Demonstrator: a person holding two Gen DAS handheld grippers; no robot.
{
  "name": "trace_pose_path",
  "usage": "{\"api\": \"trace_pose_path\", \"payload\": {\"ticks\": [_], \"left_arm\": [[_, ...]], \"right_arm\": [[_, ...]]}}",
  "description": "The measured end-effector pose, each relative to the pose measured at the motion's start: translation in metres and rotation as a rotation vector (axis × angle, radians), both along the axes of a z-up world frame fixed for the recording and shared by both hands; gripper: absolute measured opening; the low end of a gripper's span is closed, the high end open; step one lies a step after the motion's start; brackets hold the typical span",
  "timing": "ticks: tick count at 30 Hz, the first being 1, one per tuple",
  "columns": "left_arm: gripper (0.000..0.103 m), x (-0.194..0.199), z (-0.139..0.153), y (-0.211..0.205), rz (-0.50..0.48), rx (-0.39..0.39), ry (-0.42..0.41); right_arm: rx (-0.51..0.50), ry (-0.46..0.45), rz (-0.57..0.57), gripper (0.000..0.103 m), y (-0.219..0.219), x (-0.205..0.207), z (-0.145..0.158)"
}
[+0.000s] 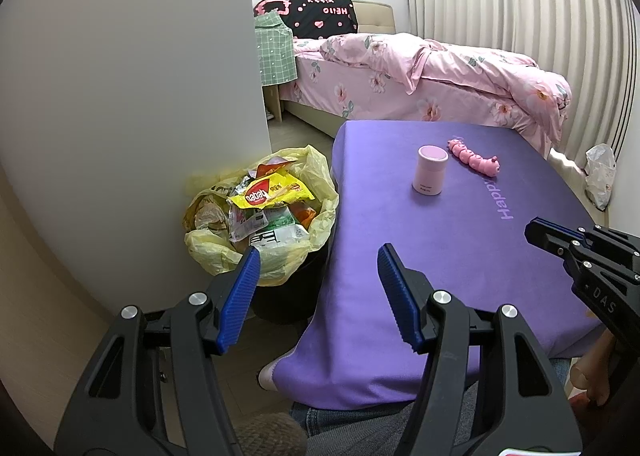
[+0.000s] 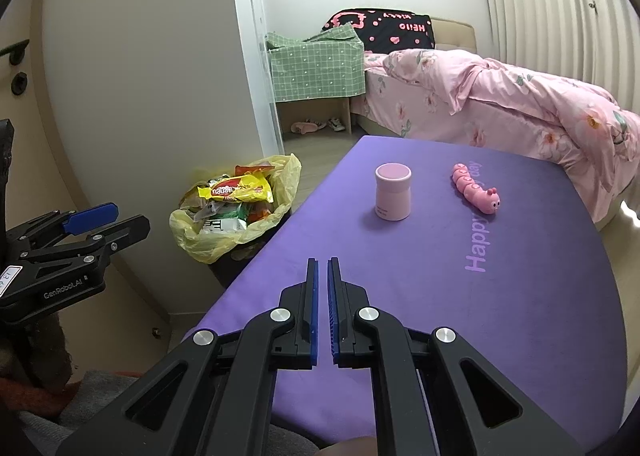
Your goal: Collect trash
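Observation:
A black bin lined with a yellow bag (image 1: pixel 320 191) (image 2: pixel 288 175) stands on the floor left of the purple table (image 1: pixel 460 240) (image 2: pixel 520 296). It is heaped with wrappers, a yellow snack packet (image 1: pixel 272 191) (image 2: pixel 236 189) on top. My left gripper (image 1: pixel 318 256) is open and empty, hovering over the table's left edge near the bin. My right gripper (image 2: pixel 323 262) is shut with nothing between its pads, low over the near part of the table. Each gripper shows at the edge of the other's view.
On the table stand a pink cylindrical jar (image 1: pixel 431 171) (image 2: pixel 393 191) and a pink caterpillar toy (image 1: pixel 476 156) (image 2: pixel 476 193). A bed with pink floral bedding (image 1: pixel 420 71) (image 2: pixel 500 95) lies behind. A white wall (image 1: pixel 140 95) flanks the bin. A white plastic bag (image 1: pixel 600 175) lies by the curtain.

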State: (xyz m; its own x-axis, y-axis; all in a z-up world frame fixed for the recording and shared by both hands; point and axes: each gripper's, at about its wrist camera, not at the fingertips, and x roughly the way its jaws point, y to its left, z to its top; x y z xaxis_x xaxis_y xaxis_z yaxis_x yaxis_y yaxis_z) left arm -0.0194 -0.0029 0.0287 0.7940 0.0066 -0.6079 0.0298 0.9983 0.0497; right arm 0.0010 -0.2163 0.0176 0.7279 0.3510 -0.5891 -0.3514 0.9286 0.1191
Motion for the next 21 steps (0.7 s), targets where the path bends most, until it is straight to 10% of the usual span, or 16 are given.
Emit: {"api": "trace_pose_path", "payload": {"ticks": [21], "left_arm": [[0.058, -0.0007, 0.0008, -0.0028, -0.001, 0.001, 0.000]], "right_arm": [[0.000, 0.000, 0.000, 0.007, -0.0014, -0.0001, 0.0000]]}}
